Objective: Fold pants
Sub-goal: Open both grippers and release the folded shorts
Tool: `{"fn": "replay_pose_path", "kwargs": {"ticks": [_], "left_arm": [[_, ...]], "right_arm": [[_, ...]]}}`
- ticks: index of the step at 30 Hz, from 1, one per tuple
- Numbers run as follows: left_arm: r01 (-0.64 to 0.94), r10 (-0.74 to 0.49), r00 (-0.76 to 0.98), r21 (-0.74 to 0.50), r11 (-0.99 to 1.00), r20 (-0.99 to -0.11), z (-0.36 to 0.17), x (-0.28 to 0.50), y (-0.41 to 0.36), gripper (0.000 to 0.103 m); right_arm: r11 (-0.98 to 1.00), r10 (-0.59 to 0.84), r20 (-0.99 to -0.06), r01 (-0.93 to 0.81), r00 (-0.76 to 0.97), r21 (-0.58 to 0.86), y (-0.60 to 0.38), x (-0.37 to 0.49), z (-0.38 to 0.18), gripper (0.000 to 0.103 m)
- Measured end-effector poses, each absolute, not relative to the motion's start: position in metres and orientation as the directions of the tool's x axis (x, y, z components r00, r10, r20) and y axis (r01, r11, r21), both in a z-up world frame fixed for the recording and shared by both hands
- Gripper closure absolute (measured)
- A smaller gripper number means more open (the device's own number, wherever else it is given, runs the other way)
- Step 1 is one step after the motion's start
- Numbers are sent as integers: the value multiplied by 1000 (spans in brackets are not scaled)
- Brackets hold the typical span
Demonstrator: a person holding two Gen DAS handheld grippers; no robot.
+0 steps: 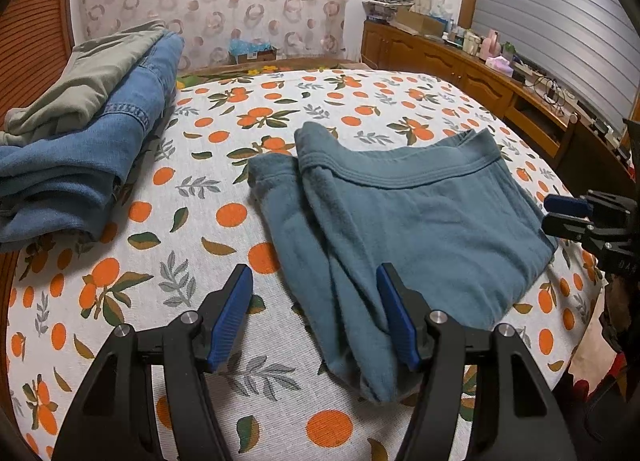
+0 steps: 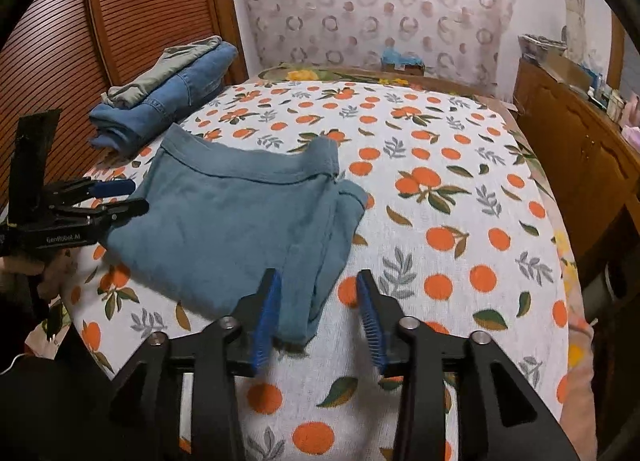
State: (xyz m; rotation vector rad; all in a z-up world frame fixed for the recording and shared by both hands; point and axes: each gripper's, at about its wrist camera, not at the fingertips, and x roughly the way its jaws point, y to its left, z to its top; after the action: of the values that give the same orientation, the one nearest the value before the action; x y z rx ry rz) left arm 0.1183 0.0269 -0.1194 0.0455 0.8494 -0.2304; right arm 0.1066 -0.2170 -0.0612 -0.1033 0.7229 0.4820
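Observation:
Teal pants (image 1: 404, 229) lie folded on the orange-print bedsheet (image 1: 200, 189), waistband toward the far side; they also show in the right wrist view (image 2: 240, 229). My left gripper (image 1: 316, 281) is open and empty, hovering over the near folded edge, its right finger above the cloth. My right gripper (image 2: 318, 283) is open and empty at the pants' near corner, left finger over the cloth, right finger over the sheet. Each gripper appears from the side in the other's view: the right one (image 1: 560, 213), the left one (image 2: 128, 197).
A stack of folded blue jeans (image 1: 80, 157) with a grey-green garment (image 1: 96, 81) on top sits at the far left of the bed. A wooden slatted wardrobe (image 2: 120, 21) stands left, a cluttered wooden sideboard (image 1: 480, 69) right.

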Motion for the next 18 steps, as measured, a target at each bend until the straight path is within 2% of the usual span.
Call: {"fn": "replay_pose_path", "kwargs": {"ticks": [3,11,18], "left_arm": [[220,-184,636,-53,974,-749,-120,119,27,38],[221,-190,633,-60,973,-751,-120,118,27,38],[221,-206,626,-83,972,-752,-120,121,28,38]], "right_arm": [[889,383,-660,-452,646,73,-213,115,-60,52],[901,374,-691,-420,618,111,-206,150,-66,52],[905,353,-696,-417,625,85,-194,165,-69,52]]}}
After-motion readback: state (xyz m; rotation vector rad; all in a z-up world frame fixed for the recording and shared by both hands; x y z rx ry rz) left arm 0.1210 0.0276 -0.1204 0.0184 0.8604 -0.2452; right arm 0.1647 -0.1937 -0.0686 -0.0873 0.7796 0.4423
